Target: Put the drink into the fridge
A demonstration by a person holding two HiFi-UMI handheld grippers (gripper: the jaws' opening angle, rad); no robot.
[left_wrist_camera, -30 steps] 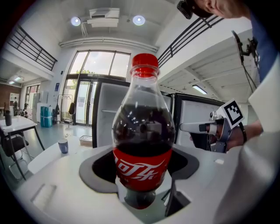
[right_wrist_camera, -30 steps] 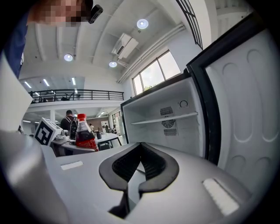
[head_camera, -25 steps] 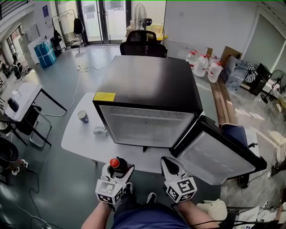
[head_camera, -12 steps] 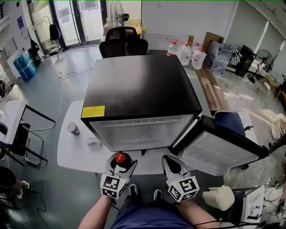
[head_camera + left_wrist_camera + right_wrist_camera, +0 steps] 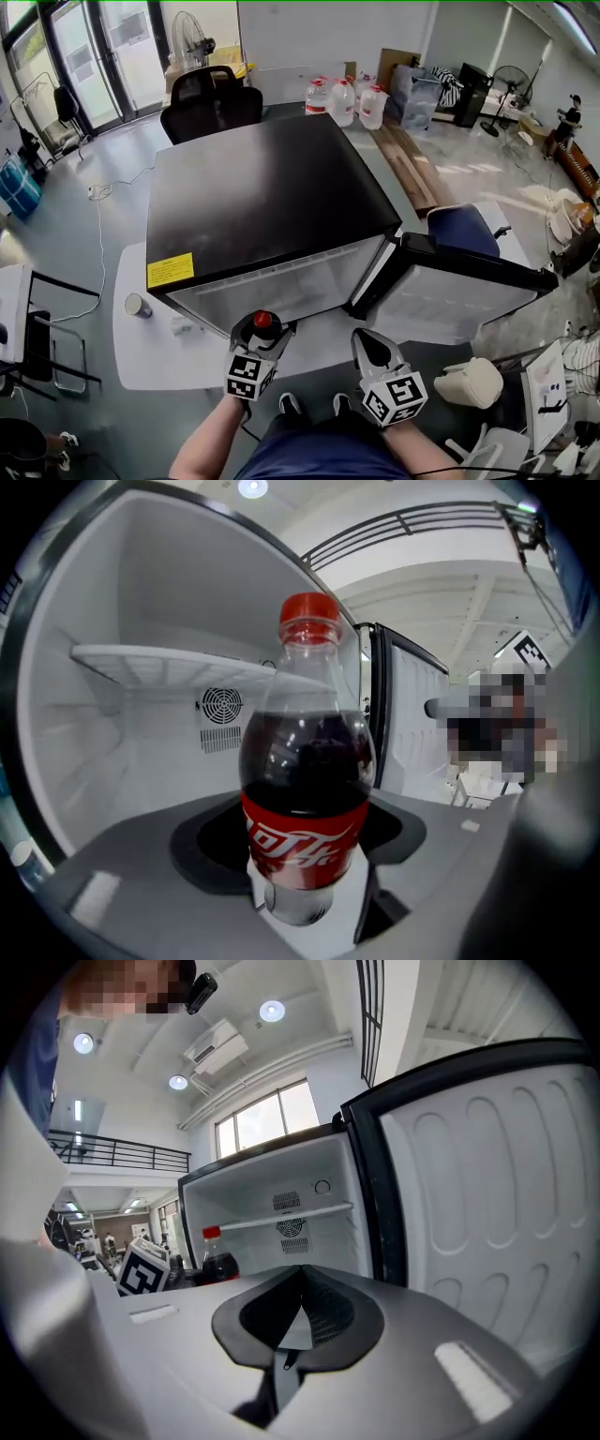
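the cola bottle (image 5: 305, 789) has come closer to the open mini fridge (image 5: 253, 206) and stands upright at its mouth, facing the wire shelf (image 5: 178, 663). the left gripper (image 5: 255, 345) is clamped round the bottle's lower body. beside it, the right gripper (image 5: 298, 1309) has its jaws pressed together on nothing, near the swung-out door (image 5: 459, 295).

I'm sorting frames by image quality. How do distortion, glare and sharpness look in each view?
Head view: the wide lens bows the fridge edges, and its black top carries a faint sheen. Left gripper view: dark rounded corners, with the bottle sharp and showing small glints. Right gripper view: the same dark corners, and the ceiling lights are blown white.
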